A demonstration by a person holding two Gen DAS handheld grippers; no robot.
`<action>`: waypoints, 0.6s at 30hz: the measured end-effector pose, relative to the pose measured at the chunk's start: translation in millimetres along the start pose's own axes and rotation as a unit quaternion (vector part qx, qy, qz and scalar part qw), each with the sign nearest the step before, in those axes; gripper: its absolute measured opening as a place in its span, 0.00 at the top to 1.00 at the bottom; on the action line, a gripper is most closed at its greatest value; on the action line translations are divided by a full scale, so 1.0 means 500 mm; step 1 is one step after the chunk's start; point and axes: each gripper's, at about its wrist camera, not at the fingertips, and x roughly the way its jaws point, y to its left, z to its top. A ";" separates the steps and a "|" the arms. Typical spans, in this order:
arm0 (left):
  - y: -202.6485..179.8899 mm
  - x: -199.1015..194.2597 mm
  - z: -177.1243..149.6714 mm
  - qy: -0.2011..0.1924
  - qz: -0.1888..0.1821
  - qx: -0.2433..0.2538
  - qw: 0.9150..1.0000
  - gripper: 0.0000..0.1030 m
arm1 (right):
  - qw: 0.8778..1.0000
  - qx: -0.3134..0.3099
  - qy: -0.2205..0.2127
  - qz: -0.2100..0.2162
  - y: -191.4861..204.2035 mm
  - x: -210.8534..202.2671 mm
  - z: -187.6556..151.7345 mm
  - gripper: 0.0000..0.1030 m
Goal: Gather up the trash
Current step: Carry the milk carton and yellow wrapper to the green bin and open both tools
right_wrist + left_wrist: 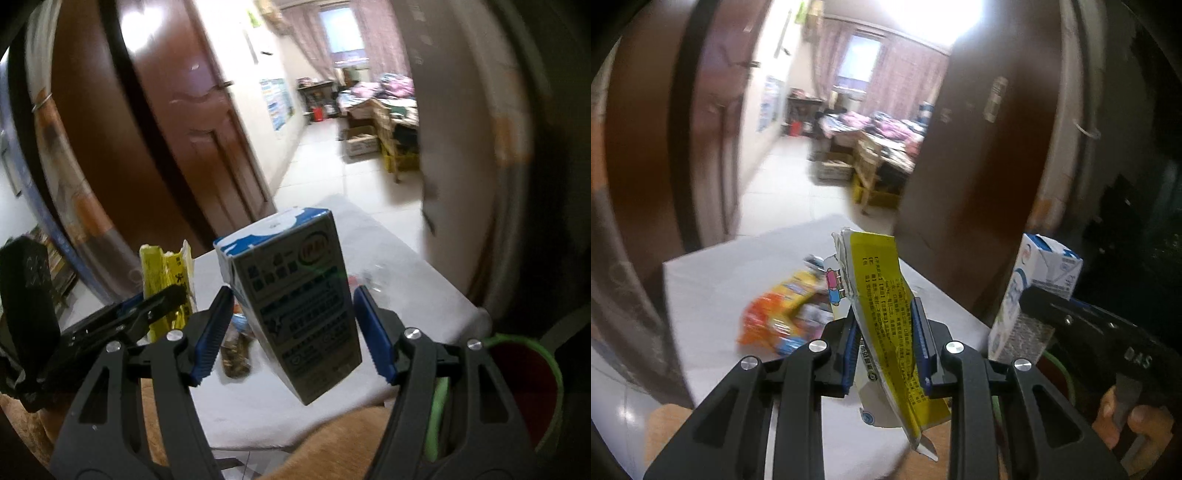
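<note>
Yellow flattened wrapper (886, 314), torn edges; blue-white carton (295, 306) upright.

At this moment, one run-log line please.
left gripper: shut on yellow packet | right gripper: shut on milk carton | both lifted off table | wrappers left

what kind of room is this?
Likely a lived-in home, seen from a hallway or living area: a wooden door opens onto a bedroom with a bed piled with bedding and a curtained window.

Flattened yellow box (886, 314) and upright milk carton (299, 310), both aloft.
</note>
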 end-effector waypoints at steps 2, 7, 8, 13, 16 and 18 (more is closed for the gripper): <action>-0.045 0.017 -0.014 0.007 -0.027 0.011 1.000 0.78 | 1.000 0.029 -0.001 -0.010 -0.052 -0.026 -0.012 0.37; -0.163 0.083 -0.056 0.033 -0.087 0.032 0.995 0.77 | 0.997 0.064 -0.010 -0.053 -0.145 -0.081 -0.032 0.37; -0.189 0.100 -0.067 0.043 -0.099 0.035 0.994 0.77 | 0.996 0.071 -0.011 -0.061 -0.161 -0.089 -0.035 0.37; -0.299 0.163 -0.116 0.079 -0.149 0.058 0.984 0.77 | 0.987 0.112 -0.011 -0.111 -0.243 -0.122 -0.056 0.37; -0.348 0.187 -0.138 0.085 -0.164 0.068 0.980 0.77 | 0.983 0.126 -0.009 -0.132 -0.278 -0.138 -0.071 0.37; -0.369 0.199 -0.146 0.086 -0.167 0.076 0.979 0.77 | 0.981 0.129 -0.007 -0.145 -0.289 -0.140 -0.074 0.37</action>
